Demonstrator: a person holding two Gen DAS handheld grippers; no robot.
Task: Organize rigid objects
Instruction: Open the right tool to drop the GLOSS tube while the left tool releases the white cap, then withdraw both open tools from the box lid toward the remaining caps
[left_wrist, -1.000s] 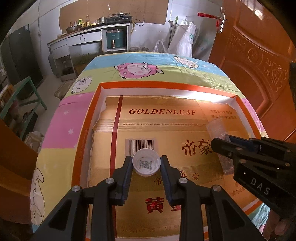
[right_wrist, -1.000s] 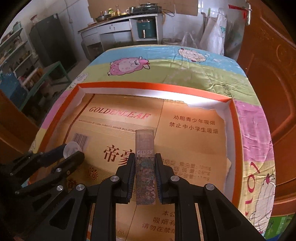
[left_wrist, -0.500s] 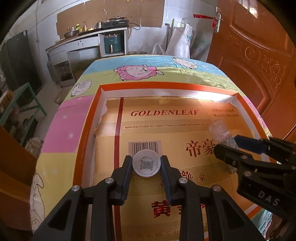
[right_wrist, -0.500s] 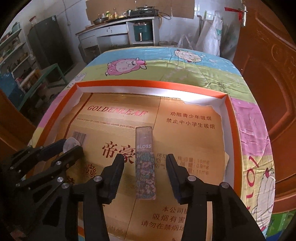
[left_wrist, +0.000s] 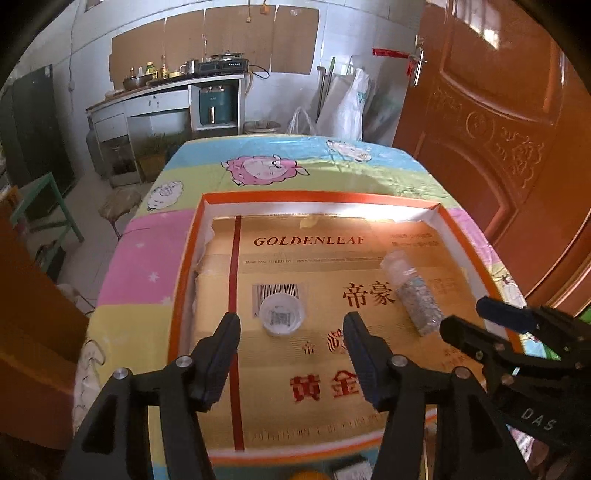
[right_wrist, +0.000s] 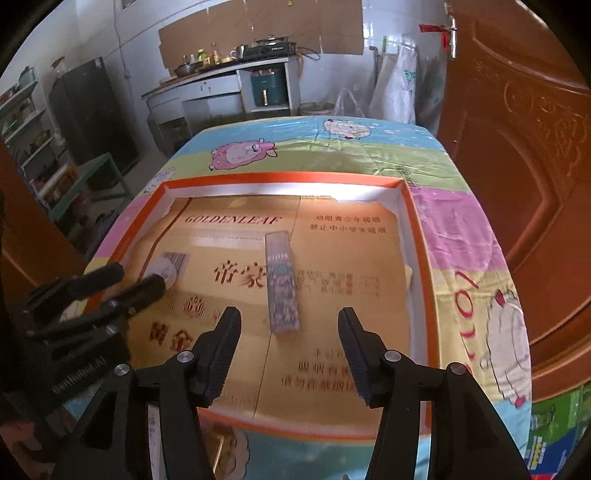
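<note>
A small white round tub (left_wrist: 282, 314) with a label sits on the cardboard liner of a shallow orange-rimmed tray (left_wrist: 184, 266), by the barcode. My left gripper (left_wrist: 290, 319) hovers just short of it, jaws opening wide, pads clear of the tub. A long glittery box marked GLOSS (right_wrist: 281, 280) lies flat mid-tray. My right gripper (right_wrist: 289, 314) is just behind its near end, jaws opening and touching nothing. The right wrist view shows the left gripper (right_wrist: 135, 277) beside the tub (right_wrist: 162, 271). The left wrist view shows the right gripper (left_wrist: 467, 315) near the box (left_wrist: 412, 291).
The tray rests on a table under a cartoon sheep cloth (left_wrist: 266, 171). A brown wooden door (left_wrist: 498, 129) stands close on the right. A kitchen counter (left_wrist: 166, 92) and a green stand (left_wrist: 48, 206) lie beyond the far left. Small items sit at the table's near edge (left_wrist: 351, 470).
Both grippers let go and drew back and up. The left released the white tub, the right released the glittery box. Both things now lie free on the cardboard.
</note>
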